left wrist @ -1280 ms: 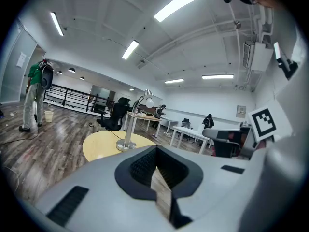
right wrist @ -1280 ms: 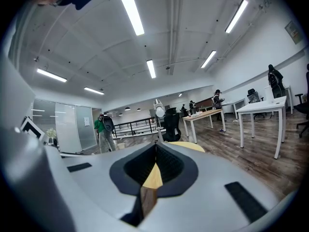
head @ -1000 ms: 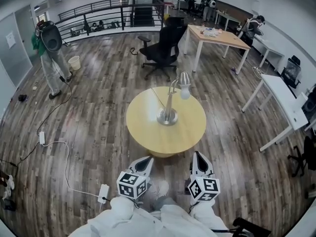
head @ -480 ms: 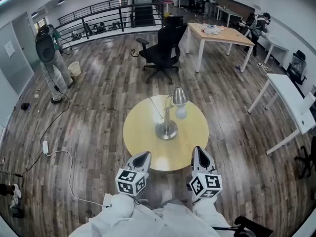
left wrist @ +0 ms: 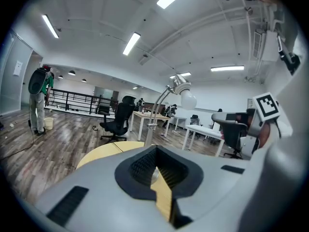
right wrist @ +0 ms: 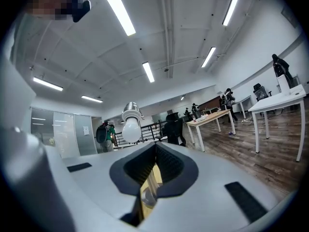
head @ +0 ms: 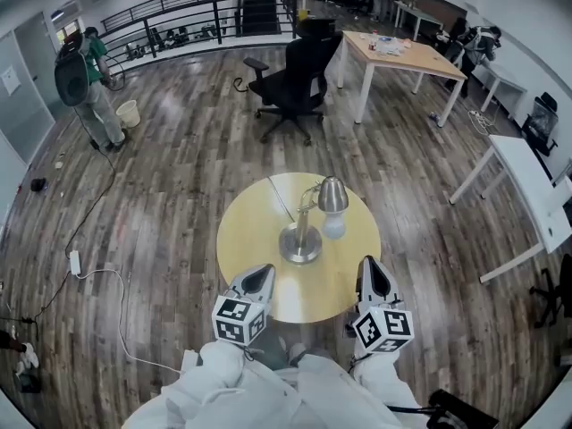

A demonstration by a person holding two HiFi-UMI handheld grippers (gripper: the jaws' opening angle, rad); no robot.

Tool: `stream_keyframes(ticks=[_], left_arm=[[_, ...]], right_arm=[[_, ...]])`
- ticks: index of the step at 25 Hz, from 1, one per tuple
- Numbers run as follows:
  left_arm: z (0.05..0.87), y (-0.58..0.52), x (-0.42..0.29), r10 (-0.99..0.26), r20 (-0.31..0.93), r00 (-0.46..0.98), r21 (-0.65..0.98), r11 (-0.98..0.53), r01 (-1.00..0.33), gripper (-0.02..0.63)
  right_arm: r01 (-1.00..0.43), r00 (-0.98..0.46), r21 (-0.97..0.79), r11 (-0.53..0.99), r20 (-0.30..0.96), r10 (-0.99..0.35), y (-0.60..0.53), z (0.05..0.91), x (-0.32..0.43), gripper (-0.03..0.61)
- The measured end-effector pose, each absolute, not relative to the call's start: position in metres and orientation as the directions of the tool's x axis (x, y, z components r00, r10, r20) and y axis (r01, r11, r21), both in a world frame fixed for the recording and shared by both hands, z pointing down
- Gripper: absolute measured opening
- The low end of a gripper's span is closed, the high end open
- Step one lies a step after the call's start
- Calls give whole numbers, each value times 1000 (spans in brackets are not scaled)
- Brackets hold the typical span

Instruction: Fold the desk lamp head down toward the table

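From where I stand, the round wooden table (head: 255, 231) carries the desk lamp (head: 303, 226) at its centre, upright on a weighty-looking metal base (head: 299, 247). The left gripper (head: 260, 276) and right gripper (head: 369, 272) hover over the table's near edge, jaws together and empty. I'd take the rigid shade (head: 332, 195), not the fragile bulb (head: 333, 229).
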State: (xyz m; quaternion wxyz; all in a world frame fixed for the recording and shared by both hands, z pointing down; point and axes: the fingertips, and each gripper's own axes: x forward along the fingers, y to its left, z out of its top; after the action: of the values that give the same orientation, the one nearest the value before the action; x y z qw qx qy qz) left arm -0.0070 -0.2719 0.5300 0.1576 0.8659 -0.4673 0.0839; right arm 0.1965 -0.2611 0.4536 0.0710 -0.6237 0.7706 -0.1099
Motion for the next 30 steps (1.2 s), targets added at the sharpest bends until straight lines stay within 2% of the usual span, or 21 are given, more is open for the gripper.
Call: stream_keyframes(ticks=[3,7,12,14,16,20,25,28,30], left_arm=[[544,-296,-12,-771,313,555,195,-520,-832,-2],[574,-322,-18,-751,338,567,136,-557,-819,-2],[655,-370,-1,-653,484,583,55,-642,-765,-2],[682,-388,8,-619,539,572,27,-666,-746,-2],[704,-405,15,-590,575,566,29,-677,-735,-2],[740,-428,23,-527,640,559,50,-697,-715,-2],[746,-431,24,-488,631,603,72,-737,-672,0],[743,-431,29,-491,636,596,25,-758,-651,0],[742,-430,31,-496,631,597,17,-760,-649,0]], right_arm=[[-942,-211,-267,204,-2,-978,-277,439,193,14],[-915,-296,-267,304,-69,-953,-284,403,178,14],[-883,-405,-242,401,-37,-914,-300,372,166,17],[-864,-453,-239,444,-16,-891,-308,361,158,91],[-847,-499,-217,485,13,-866,-317,349,149,124],[-820,-569,-133,556,93,-817,-340,328,135,126],[-766,-637,-102,635,249,-729,-365,325,118,129],[-737,-652,-78,672,344,-675,-378,333,110,196],[-722,-666,-104,684,369,-648,-382,335,107,198]])
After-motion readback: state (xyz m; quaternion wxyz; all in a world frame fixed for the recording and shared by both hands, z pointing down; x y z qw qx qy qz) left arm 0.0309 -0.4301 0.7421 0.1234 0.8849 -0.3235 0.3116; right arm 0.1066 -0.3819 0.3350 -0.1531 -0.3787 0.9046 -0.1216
